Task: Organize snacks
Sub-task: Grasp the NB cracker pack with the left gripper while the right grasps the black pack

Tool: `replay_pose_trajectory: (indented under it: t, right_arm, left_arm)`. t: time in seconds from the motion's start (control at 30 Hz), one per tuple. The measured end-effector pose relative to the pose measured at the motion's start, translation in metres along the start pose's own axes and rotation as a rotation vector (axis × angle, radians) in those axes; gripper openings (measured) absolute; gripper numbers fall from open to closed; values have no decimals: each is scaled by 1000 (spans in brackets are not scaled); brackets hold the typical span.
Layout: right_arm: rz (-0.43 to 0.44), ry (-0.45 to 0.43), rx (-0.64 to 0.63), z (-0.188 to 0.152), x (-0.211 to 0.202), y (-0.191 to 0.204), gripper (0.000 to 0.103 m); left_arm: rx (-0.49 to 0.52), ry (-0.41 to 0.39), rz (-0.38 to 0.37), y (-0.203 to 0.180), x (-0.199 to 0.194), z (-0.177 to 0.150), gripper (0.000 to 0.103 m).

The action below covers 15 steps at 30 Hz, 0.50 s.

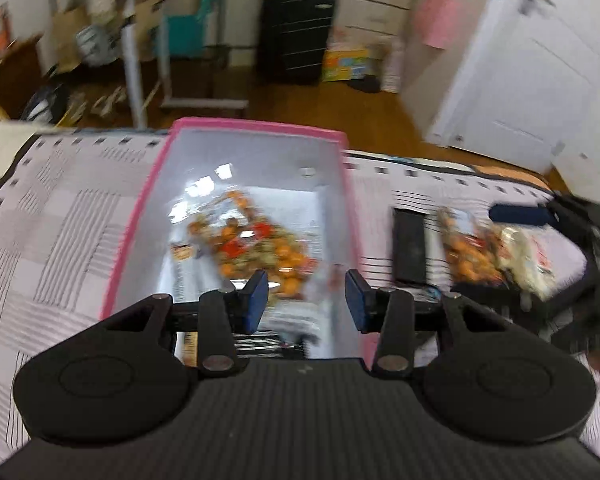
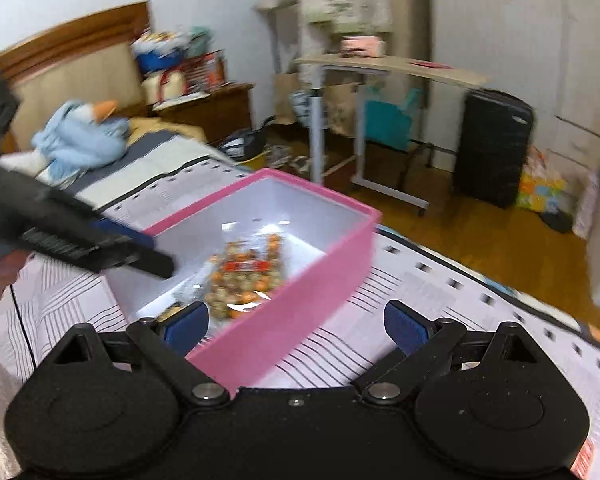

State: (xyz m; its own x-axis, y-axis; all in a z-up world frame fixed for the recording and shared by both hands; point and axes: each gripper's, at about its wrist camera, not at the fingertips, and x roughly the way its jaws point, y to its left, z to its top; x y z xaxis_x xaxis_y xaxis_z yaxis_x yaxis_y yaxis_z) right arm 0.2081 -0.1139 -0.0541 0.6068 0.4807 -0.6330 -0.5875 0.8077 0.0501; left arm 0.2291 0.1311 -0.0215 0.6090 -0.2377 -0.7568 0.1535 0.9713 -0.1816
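A pink box with a white inside lies on the bed. A clear snack bag of orange and green pieces lies in it, with other packets under my left gripper. My left gripper is open and empty above the box's near end. Another orange snack bag and a pale one lie on the bedspread to the right, near the other gripper's blue fingertip. In the right wrist view my right gripper is open and empty over the pink box's near wall; the snack bag shows inside.
A black flat object lies right of the box. The left gripper reaches over the box from the left. A blue plush toy lies by the headboard. A rolling desk, a black suitcase and a white door stand beyond the bed.
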Motion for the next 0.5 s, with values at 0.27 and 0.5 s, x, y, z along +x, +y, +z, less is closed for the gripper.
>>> replay_pose_trajectory:
  t: [0.27,0.5]
  right_arm:
    - [38,96,261,-22,0,-61,70]
    - [49,135,312,-37,37,-77,56]
  left_arm:
    - [52,13,-168,-56,9,-8,40]
    - [185,-4,-246,-100,27,-14,33]
